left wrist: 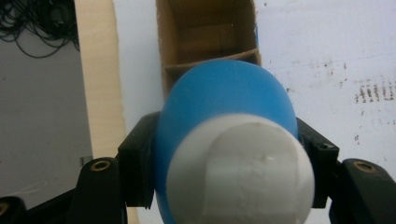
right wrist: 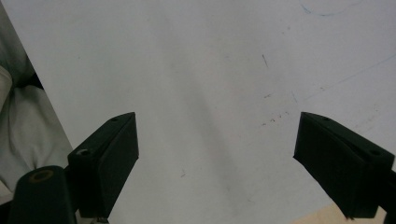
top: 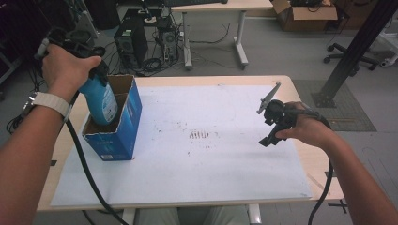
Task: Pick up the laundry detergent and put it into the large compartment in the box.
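Observation:
A blue bottle (top: 101,101) with a white cap stands partly inside an open blue cardboard box (top: 117,129) at the table's left. My left gripper (top: 91,63) holds it from above, jaws shut on the bottle's upper part. In the left gripper view the bottle (left wrist: 224,107) sits between both jaws, its white cap (left wrist: 240,172) toward the camera, and the box's brown inside (left wrist: 208,37) lies beyond. My right gripper (top: 277,122) hovers over the table's right side, open, with nothing between its jaws (right wrist: 217,149).
A white sheet (top: 202,140) with dark smudges covers the wooden table (top: 309,154). Beyond the far edge stand a computer tower (top: 130,43), cables, a desk (top: 213,28), a cardboard box (top: 305,16) and a black metal post (top: 354,51).

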Motion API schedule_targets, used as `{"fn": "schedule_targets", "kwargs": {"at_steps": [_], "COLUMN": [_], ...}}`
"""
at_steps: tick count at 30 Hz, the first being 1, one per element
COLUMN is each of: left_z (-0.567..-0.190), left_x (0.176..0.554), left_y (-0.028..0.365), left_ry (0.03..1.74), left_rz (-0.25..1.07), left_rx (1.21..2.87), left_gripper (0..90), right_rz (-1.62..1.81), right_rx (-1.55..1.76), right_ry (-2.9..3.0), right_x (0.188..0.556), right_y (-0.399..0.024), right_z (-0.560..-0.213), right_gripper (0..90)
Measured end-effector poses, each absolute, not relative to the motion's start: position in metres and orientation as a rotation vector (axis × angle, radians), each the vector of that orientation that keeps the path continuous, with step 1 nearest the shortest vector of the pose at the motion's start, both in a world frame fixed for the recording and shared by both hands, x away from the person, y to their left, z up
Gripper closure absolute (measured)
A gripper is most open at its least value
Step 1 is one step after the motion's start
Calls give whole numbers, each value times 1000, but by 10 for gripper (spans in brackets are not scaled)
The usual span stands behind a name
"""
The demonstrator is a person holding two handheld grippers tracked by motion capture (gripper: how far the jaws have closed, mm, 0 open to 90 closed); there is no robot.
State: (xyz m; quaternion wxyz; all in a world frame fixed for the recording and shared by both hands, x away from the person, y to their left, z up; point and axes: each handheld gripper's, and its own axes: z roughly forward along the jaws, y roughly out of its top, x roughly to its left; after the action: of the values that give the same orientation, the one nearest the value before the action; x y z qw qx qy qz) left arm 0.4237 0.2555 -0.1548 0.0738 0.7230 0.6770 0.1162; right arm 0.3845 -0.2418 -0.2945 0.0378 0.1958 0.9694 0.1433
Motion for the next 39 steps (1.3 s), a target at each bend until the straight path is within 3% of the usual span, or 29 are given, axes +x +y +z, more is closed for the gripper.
{"fn": "schedule_targets", "kwargs": {"at_steps": [13, 39], "left_z": [-196, -256], "left_x": [426, 426], "left_y": [262, 259], "left_ry": [2049, 2051], "left_rz": [308, 347], "left_rx": [2159, 2185], "left_gripper": [371, 371], "right_rz": [434, 423], "right_rx": [595, 613], "right_ry": [2982, 2980], "right_x": [387, 387], "right_y": [-237, -236], "right_z": [-298, -299], "right_gripper": [137, 137]}}
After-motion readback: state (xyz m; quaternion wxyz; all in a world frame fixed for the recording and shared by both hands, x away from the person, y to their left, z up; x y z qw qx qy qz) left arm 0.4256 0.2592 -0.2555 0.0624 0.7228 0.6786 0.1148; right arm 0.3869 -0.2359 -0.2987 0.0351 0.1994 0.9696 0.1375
